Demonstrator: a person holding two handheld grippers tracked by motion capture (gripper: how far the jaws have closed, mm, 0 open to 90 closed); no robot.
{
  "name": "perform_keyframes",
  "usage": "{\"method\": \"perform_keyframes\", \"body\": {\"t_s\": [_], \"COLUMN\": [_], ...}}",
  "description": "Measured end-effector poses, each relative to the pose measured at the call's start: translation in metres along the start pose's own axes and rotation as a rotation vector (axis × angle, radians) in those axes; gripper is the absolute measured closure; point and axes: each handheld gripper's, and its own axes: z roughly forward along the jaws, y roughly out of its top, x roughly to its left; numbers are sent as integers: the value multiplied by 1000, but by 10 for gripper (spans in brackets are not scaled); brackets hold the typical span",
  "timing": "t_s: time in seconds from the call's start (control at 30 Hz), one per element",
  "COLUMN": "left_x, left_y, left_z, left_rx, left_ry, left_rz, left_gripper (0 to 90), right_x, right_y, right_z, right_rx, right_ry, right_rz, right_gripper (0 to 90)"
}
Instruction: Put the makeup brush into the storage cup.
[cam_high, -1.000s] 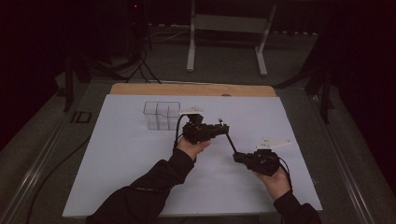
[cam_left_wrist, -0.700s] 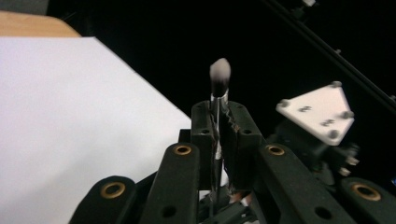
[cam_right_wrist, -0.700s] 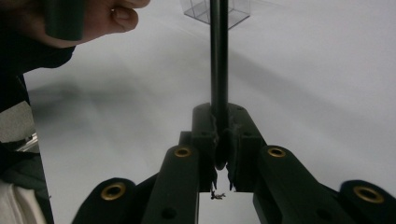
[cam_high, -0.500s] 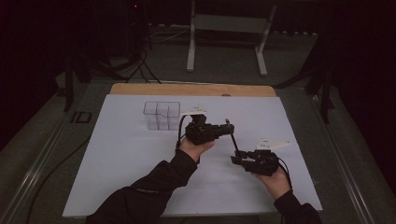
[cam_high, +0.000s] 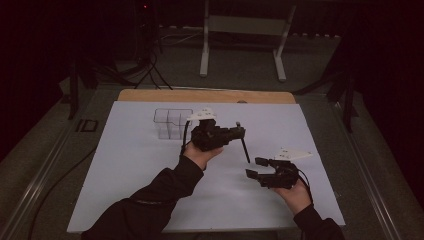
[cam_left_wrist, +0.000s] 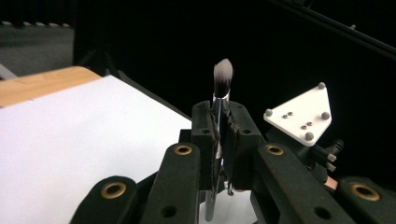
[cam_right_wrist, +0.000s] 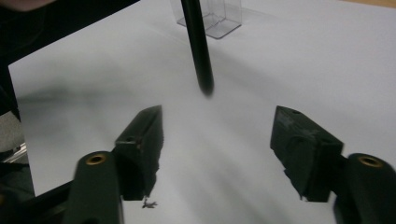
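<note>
high view, centre frame: the left gripper is clenched on the brush, now lifted. the right gripper, lower right, has just been opening with nothing between its jaws, so the handover looks done; the clear organiser likely comes next.

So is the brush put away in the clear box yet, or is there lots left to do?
Not yet. Done: the left gripper has the black-handled makeup brush clamped, and the right gripper has just been opening, with nothing between its jaws. In hand: the brush hangs in the air, handle end down. Probably left: carrying it to the clear plastic organiser box and dropping it in.
</note>
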Motion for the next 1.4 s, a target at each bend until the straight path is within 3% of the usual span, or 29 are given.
{"method": "perform_keyframes", "body": {"t_s": [0.23, 0.43, 0.73, 1.0, 1.17, 1.4], "left_x": [-1, 2, 9, 19, 28, 42], "left_y": [16, 28, 39, 45, 50, 57], "left_z": [-22, -42, -74, -99, -115, -126], "left_rx": [2, -1, 18, 23, 22, 21], "left_ry": [49, 98, 185, 264, 335, 433], "left_rz": [47, 67, 97, 104, 109, 126], "left_gripper": [852, 851, 851, 852, 851, 851], "right_x": [1, 0, 2, 1, 5, 6], "right_y": [1, 0, 0, 0, 0, 1], "right_z": [-3, -5, -4, -5, -5, -6], "right_rx": [-39, -52, -64, -79, -76, -88], "right_ry": [-17, -7, -37, -49, -65, -62], "right_rz": [-2, -9, -55, -43, -74, -70], "right_gripper": [199, 196, 162, 153, 147, 146]}}
